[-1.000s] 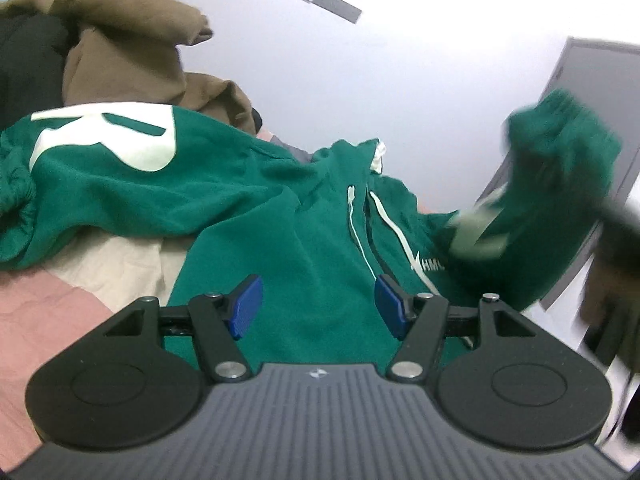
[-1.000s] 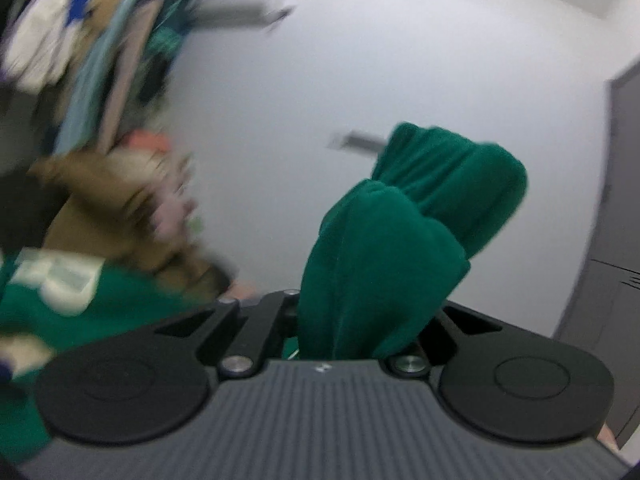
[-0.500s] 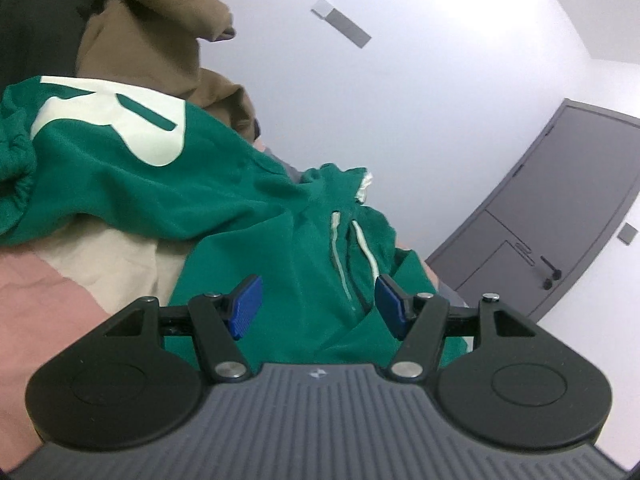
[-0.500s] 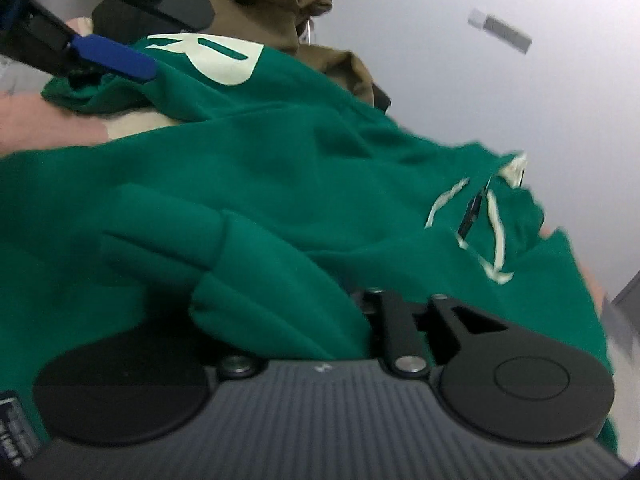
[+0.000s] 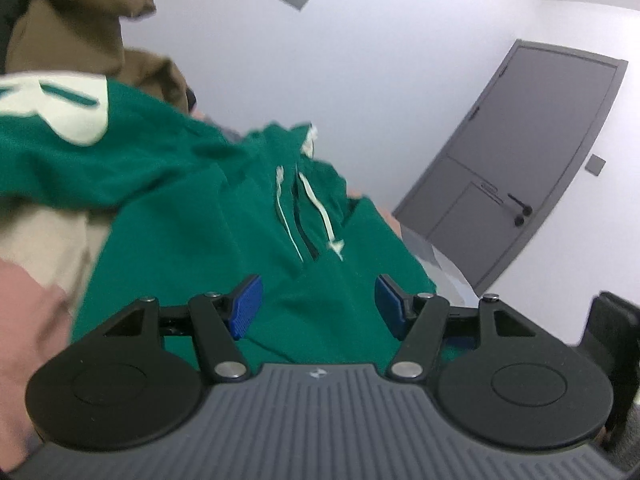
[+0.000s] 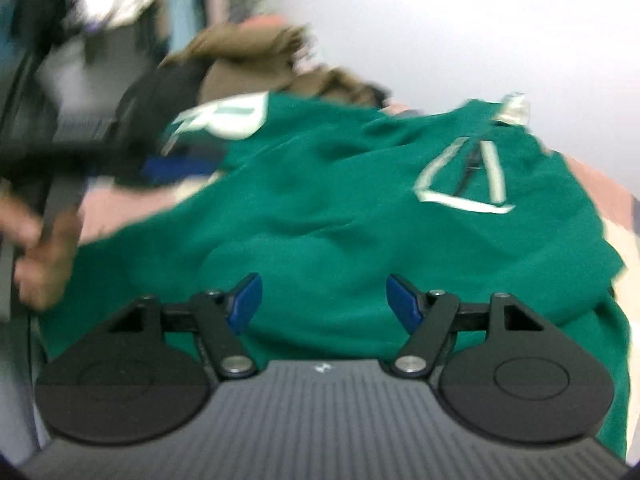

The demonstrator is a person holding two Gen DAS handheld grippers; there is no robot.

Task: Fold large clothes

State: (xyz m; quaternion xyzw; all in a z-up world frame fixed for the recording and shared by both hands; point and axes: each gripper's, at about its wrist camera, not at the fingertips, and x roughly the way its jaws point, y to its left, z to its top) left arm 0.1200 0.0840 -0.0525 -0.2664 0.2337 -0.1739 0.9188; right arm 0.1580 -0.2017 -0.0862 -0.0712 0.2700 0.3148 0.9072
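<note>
1. Left wrist view: a big green hoodie [image 5: 224, 216] lies spread out flat. It looks soft and thick, like fleece, with bumpy folds.
2. Two thin cream strings [image 5: 320, 208] hang down its front beside a dark zip line. A large cream letter [image 5: 68, 108] is printed on the part at the left.
3. Under the hoodie is a smooth cover [image 5: 36, 276] with pink and tan patches. A lumpy brown garment [image 5: 76, 36] is piled behind it, near the plain white wall [image 5: 380, 60]. A flat grey door [image 5: 516, 168] stands at the right.
4. The left gripper [image 5: 318, 304] is black, with ribbed blue pads [image 5: 246, 306]. Its jaws stand wide apart and hold nothing. The hoodie lies just under and ahead of them, and the pads do not pinch it.
5. Right wrist view (this one is blurry): the same green hoodie [image 6: 340, 216] fills the middle, soft and wrinkled. The cream strings [image 6: 464, 184] lie in a loop near the neck, and the cream letter [image 6: 224, 118] sits at the far left side.
6. The right gripper [image 6: 324, 304] is black with blue pads [image 6: 246, 302] too. Its jaws are opening, and no cloth is pinched between them. The hoodie lies just below and in front.
7. At the left, a person's hand [image 6: 44, 256] holds the other gripper, touching the hoodie's edge. The brown garment [image 6: 256, 56] is heaped behind.
</note>
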